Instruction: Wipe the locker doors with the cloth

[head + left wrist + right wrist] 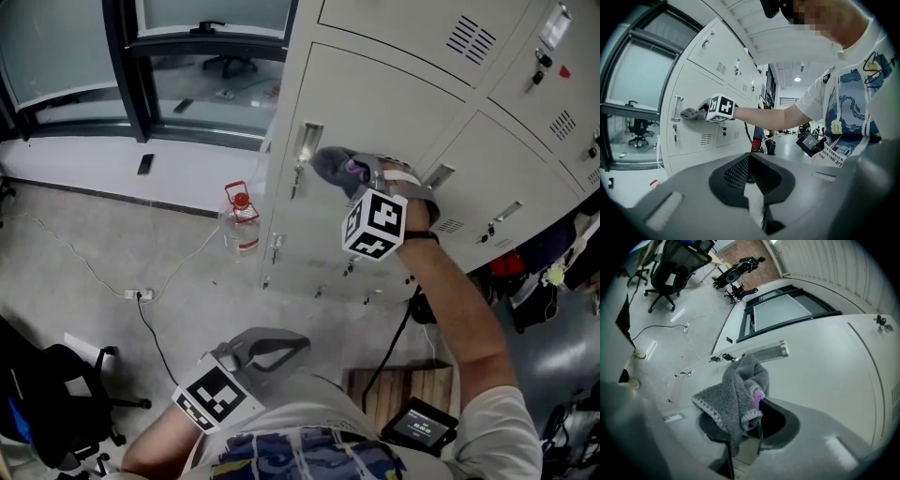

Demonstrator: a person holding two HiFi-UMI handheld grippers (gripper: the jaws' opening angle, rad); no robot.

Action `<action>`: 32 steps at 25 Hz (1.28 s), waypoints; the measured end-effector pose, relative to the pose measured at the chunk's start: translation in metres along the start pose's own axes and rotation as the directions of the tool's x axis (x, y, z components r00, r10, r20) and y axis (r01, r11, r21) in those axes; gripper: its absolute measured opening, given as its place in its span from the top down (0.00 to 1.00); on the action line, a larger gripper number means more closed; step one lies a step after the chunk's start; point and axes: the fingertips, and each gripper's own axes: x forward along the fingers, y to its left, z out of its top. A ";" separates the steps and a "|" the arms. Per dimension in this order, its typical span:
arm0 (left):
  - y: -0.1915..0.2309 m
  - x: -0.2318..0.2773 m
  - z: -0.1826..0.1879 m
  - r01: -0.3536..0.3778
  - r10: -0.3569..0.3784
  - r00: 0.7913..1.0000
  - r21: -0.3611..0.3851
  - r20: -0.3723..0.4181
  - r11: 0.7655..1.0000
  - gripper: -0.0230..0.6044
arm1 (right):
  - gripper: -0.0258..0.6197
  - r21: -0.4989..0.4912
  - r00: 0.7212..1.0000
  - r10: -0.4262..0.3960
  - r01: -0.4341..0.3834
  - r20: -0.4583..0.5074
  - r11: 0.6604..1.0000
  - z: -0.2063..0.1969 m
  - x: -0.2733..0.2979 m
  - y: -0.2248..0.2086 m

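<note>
The right gripper (pixel 349 172) is clamped on the grey cloth (pixel 330 163). The cloth is bunched against a locker door (pixel 375 94), just right of its handle (pixel 307 142), in the left column. The left gripper (pixel 281 349) hangs low near the person's body, jaws together with nothing between them. Wiping looks under way on this one door. The other doors (pixel 506 169) further right are probably yet to be done, though none shows visible dirt.
</note>
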 end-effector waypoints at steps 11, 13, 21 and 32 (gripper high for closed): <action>0.007 -0.004 -0.004 -0.024 0.024 1.000 -0.021 -0.003 0.999 0.96 | 0.80 -0.012 0.989 0.141 -0.142 -0.052 0.990 -0.012 0.050 0.099; 0.008 -0.005 -0.005 -0.029 0.028 1.000 -0.026 -0.002 0.999 0.96 | 0.80 -0.006 0.984 0.171 -0.171 -0.060 0.985 -0.015 0.057 0.113; 0.008 -0.010 -0.005 -0.033 0.033 0.999 -0.022 -0.003 0.999 0.96 | 0.80 0.005 0.962 0.262 -0.263 -0.079 0.965 -0.021 0.067 0.147; 0.002 -0.010 -0.002 -0.003 0.003 1.000 0.002 0.004 1.000 0.96 | 0.80 0.053 0.997 0.004 -0.008 0.080 0.999 0.036 -0.062 -0.038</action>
